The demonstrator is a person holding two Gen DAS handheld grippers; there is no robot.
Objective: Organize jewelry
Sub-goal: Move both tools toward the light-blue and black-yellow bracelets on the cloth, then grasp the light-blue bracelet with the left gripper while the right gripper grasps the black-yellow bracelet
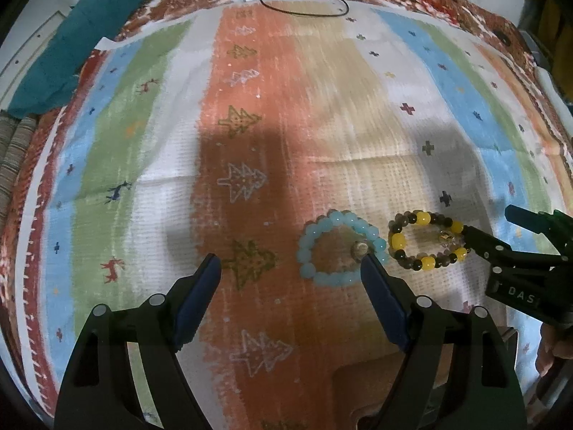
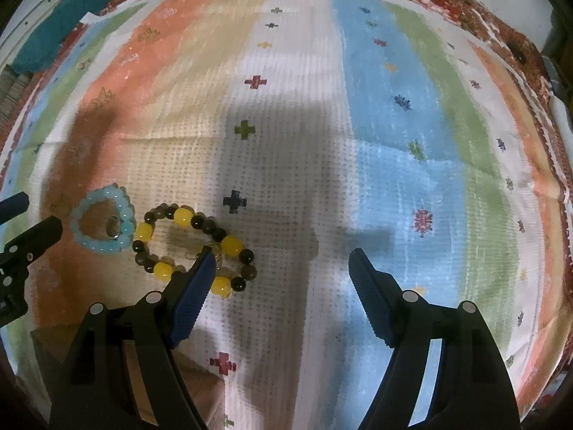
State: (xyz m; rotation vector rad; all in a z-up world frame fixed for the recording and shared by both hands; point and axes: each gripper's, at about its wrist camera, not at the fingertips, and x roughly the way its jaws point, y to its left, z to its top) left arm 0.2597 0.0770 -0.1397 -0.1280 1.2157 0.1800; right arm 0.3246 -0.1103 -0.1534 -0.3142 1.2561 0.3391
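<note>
- Striped cloth [image 1: 322, 136] with tree, deer and cross motifs covers the bench; a crease runs across its middle.
- Pale blue bead bracelet [image 1: 340, 247] lies flat on the orange stripe, a small metal charm [image 1: 360, 249] on its right-hand side.
- Yellow-and-dark bead bracelet [image 1: 426, 240] lies just right of the blue one, nearly touching it, on the pale stripe.
- Left gripper [image 1: 290, 268]: jaws spread wide, holding nothing. Its right finger tip sits at the blue bracelet's charm side; contact can't be told.
- Right gripper [image 2: 283, 261]: jaws likewise released and empty. Its left finger overlaps the near side of the yellow-and-dark bracelet [image 2: 193, 247]; whether it presses on the beads can't be told.
- From the right wrist view, the blue bracelet [image 2: 104, 220] lies further left, beyond the yellow one.
- Teal cloth [image 1: 82, 43] bunched at the far left edge.
- Thin black cord [image 1: 304, 7] loops at the far edge of the cloth.
</note>
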